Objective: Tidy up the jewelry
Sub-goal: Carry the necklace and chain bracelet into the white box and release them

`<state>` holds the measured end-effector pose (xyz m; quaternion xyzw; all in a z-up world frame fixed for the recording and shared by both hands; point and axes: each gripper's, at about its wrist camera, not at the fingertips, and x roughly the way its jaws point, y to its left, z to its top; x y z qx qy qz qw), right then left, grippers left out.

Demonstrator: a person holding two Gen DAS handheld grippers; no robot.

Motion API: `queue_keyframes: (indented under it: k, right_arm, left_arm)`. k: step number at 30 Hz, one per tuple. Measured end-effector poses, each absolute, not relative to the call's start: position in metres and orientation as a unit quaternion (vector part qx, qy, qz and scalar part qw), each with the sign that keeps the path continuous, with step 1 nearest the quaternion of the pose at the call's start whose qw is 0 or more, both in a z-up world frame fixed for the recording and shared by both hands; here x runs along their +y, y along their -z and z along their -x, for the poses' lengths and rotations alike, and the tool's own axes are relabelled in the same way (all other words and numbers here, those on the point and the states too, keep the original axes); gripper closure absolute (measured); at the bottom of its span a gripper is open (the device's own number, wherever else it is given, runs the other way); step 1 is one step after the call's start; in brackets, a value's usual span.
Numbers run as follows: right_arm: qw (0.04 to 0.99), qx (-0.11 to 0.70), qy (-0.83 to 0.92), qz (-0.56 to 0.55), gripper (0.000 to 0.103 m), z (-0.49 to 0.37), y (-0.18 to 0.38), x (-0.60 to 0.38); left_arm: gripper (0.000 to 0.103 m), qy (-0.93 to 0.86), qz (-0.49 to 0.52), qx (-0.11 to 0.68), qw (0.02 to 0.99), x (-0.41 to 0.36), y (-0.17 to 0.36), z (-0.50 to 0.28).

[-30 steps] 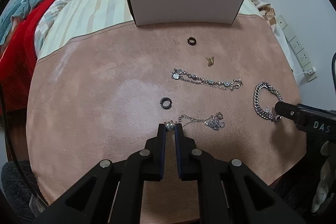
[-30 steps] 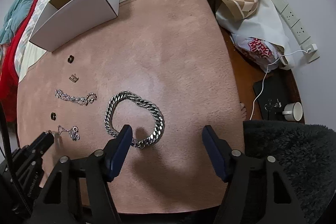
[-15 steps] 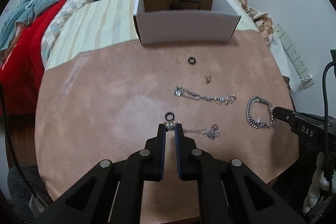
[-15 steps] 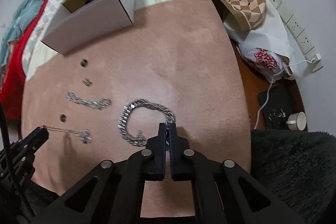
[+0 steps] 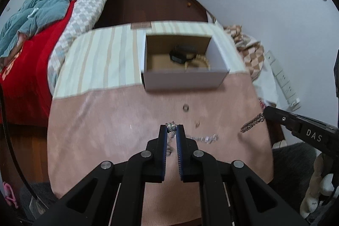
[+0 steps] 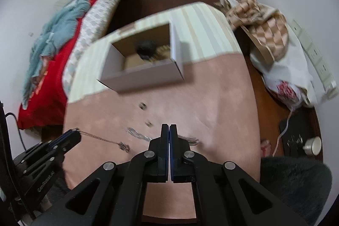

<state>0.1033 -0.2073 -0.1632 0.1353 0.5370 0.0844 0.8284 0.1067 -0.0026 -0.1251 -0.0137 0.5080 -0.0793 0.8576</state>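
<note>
1. Left tongs [image 5: 171,128]: clenched on the small silver bead end of a thin silver pendant necklace [image 6: 101,138]. The chain hangs free from the tips, pendant cluster lowest, clear of the pink cloth-covered table [image 5: 106,130]. Gripping one end likely lets the chain trail straight rather than bunch.
2. Right tongs [image 6: 169,130]: jaws pressed together. From the left wrist view they pinch one end of a heavy silver curb-link bracelet [image 5: 252,123], which dangles off the tip above the table's right edge.
3. Left on the table between the two tongs: a silver linked bracelet with stones [image 5: 204,138], blurred; a small gold piece [image 5: 197,124]; a dark ring [image 5: 185,107] nearer the box.
4. Beyond: an open white cardboard box [image 5: 184,79] with a brown interior, standing at the far side where pink cloth meets striped cloth. It already holds a dark item and something pale beaded; details blurred.
5. Judgement: both pieces are raised, probably for carrying to the box; neither is over it yet.
</note>
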Motion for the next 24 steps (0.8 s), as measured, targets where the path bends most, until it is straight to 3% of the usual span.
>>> queue_keyframes:
  k: [8, 13, 17, 24]
  right_arm:
    - [0.853, 0.489, -0.127, -0.131, 0.103, -0.155, 0.097, -0.196]
    - [0.861, 0.476, -0.138, -0.112, 0.103, -0.2, 0.081, -0.185]
    - [0.847, 0.499, -0.138, -0.12, 0.103, -0.213, 0.101, -0.189]
    - [0.796, 0.572, -0.103, -0.169, 0.102, -0.189, 0.203, -0.221]
  left_arm:
    - [0.097, 0.098, 0.024, 0.464, 0.88, 0.001, 0.065, -0.155]
    - [0.097, 0.099, 0.025, 0.452, 0.886, 0.005, 0.056, -0.19]
    - [0.097, 0.094, 0.036, 0.461, 0.882, 0.011, 0.071, -0.195]
    - [0.097, 0.101, 0.038, 0.511, 0.853, 0.005, 0.123, -0.176]
